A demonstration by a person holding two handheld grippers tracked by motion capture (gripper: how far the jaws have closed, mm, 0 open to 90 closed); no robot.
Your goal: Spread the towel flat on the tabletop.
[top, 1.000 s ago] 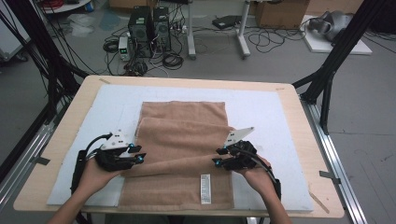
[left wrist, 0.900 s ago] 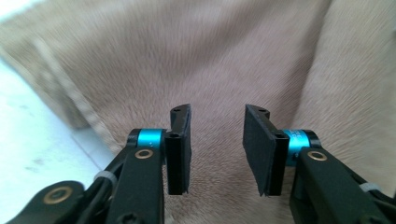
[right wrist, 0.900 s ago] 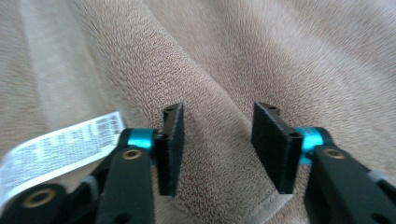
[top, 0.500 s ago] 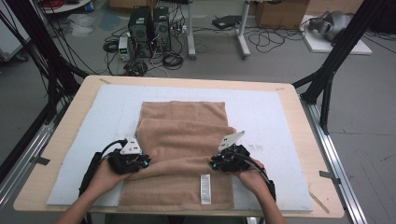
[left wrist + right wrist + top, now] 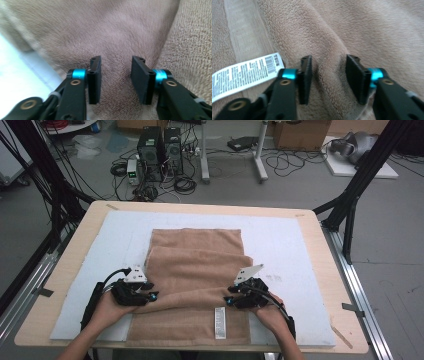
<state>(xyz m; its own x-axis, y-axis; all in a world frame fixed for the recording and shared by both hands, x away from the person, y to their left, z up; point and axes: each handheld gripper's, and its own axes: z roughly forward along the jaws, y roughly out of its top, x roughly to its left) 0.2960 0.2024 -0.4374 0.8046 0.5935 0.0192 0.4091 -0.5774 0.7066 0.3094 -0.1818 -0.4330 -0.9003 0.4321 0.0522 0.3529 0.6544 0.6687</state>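
**Towel fold, partly made**

Item: brown towel, lying mid-tabletop on a white mat. Its far part is doubled toward the near side into a raised fold; the near strip, bearing a white care label, lies flat and uncovered.

Left tongs: at the fold's left end, jaws parted, towel pile between them, not pinched.

Right tongs: at the fold's right end, jaws parted astride a ridge of cloth, label just beside.

Judged: first fold roughly set; smoothing and further folds remain.

Surroundings: wooden tabletop bare around the mat; nothing obstructs. Cables and computer cases on the floor beyond.
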